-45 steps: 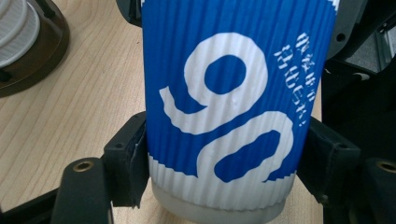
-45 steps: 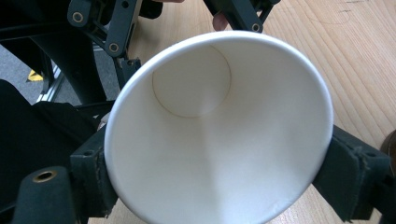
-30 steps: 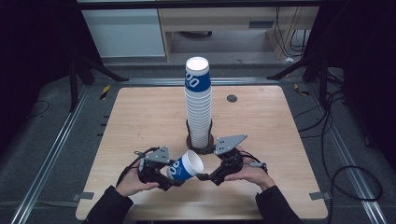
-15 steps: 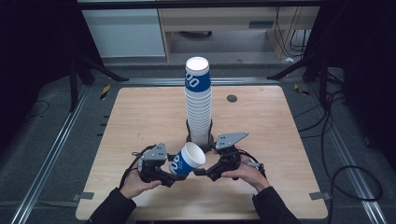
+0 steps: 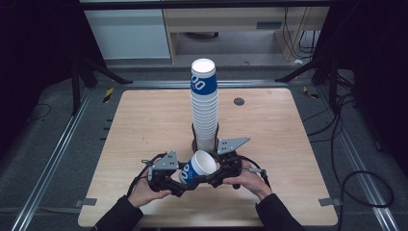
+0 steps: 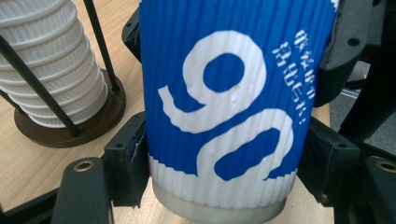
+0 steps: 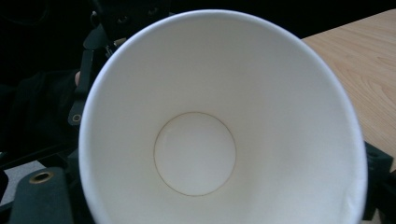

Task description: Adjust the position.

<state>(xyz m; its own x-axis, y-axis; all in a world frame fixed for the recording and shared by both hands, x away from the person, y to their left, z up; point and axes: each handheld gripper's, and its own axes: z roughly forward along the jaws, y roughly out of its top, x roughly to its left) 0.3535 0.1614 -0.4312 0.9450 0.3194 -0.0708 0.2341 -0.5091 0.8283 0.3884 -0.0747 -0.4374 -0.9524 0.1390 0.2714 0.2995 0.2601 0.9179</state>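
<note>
Two claws meet low over the desk [image 5: 144, 120] in the high view: the left claw [image 5: 185, 180] and right claw [image 5: 211, 179] flank a tilted blue cup [image 5: 196, 168] just before the cup stack [image 5: 204, 106]. Left gripper view: pads clamp the cup's ribbed base (stack in its wire stand [image 6: 60, 130] beside). Right gripper view: jaws, just closing, hug the white rim; contact unclear.

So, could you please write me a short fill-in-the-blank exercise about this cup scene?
1. The loose cup is blue outside and ____ inside.
2. Behind it rises a tall stack of cups in a round ____.
3. The left hand-held gripper has its jaws pressed on the cup's ____ sleeve.

Missing words: white; holder; ribbed
</note>
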